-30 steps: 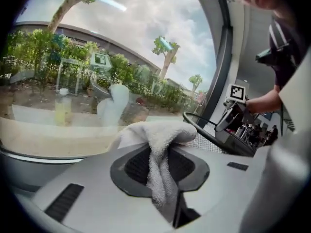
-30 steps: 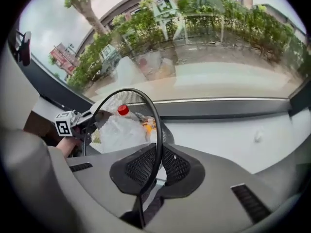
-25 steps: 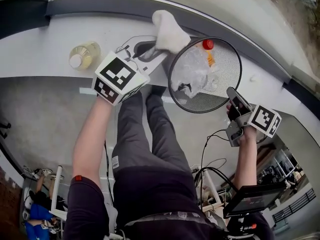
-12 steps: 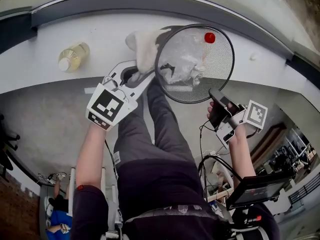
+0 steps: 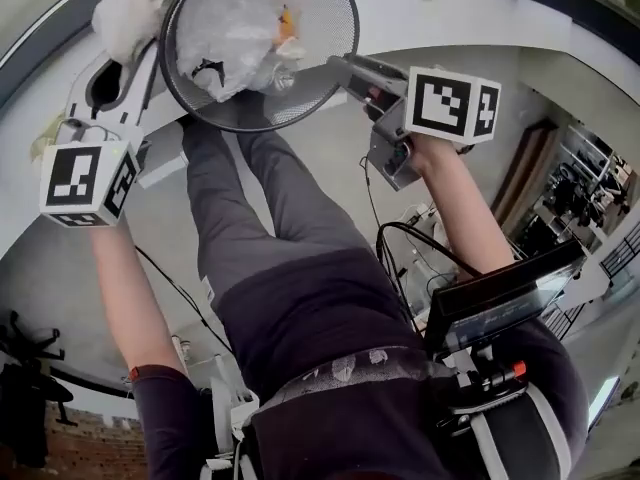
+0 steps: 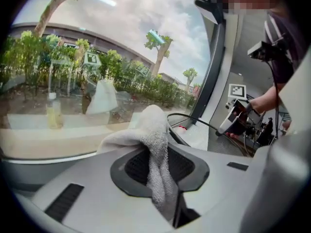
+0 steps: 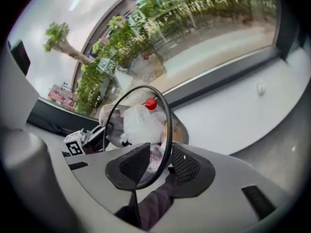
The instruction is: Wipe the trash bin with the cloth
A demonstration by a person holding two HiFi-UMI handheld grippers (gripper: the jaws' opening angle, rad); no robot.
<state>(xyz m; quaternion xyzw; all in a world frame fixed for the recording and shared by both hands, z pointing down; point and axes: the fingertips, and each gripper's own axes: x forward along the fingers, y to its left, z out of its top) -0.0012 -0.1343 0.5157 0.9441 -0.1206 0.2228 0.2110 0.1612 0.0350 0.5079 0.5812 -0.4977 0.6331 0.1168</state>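
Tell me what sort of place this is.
Probably an indoor room or workspace beside a big window. A long white ledge runs under curved glass that looks out on trees. A mesh trash bin with litter in it is at the ledge.

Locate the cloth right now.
Head view, top left: the cloth is pinched between the jaws of the left gripper, and its bunched end sits right beside the left rim of the trash bin.
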